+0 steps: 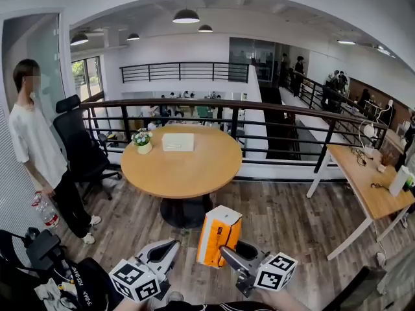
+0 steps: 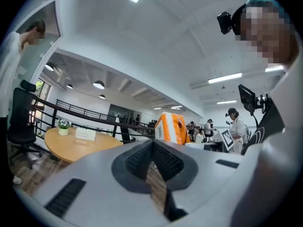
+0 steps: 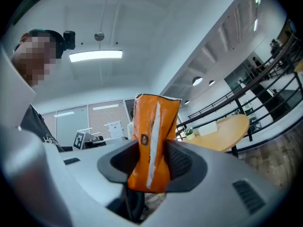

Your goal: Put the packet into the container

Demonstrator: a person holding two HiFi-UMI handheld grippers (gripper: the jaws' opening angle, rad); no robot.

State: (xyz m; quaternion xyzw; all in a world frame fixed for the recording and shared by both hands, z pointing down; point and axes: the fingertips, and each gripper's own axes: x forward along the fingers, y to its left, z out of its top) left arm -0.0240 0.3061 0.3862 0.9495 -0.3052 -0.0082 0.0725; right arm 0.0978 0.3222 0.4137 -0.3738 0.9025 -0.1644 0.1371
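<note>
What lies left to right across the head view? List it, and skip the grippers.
Standing person → black office chair → flower pot → white box → orange packet → wooden desk.

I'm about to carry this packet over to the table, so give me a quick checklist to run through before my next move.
1. Grip on the packet: ok. The right gripper has its jaws closed on the packet's lower part, and the packet stands upright.
2. Left gripper free: ok. Its jaws are together with nothing between them.
3. White box on the round table open: cannot tell, it is too small to see.
4. Flower pot out of the way: ok. It stands apart, left of the box.
5. Bystander out of the way: ok. The bystander stands far left by the office chair.
</note>
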